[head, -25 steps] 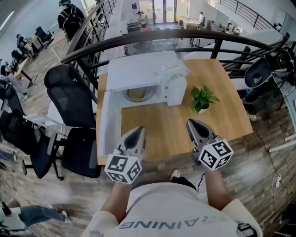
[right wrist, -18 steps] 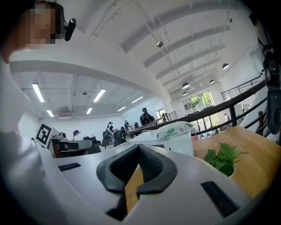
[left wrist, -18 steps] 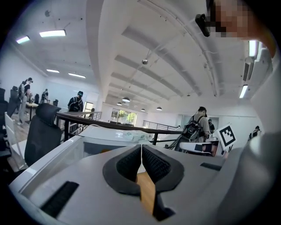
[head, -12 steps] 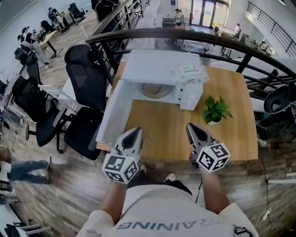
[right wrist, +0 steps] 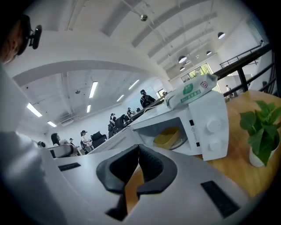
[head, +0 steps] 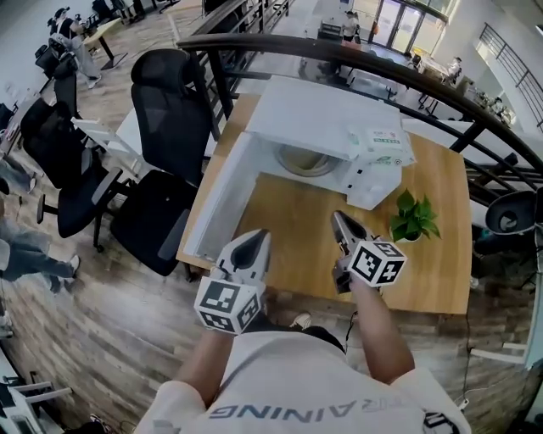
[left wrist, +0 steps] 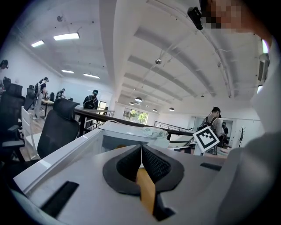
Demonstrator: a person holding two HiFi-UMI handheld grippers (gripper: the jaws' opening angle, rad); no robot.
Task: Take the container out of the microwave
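Bright, even daylight fills my head view, with the far windows (head: 377, 21) washed out and the microwave (head: 327, 114) top nearly white. Shadows on the table (head: 441, 280) are soft and faint. Ceiling strips (left wrist: 72, 37) glow without flare in my left gripper view. Both gripper views bulge fisheye-style, corners black, and my own jaws up close look soft. The head view's edges curve too.

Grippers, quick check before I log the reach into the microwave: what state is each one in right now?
Left gripper: jaws shut, holding nothing.
Right gripper: jaws shut, holding nothing.
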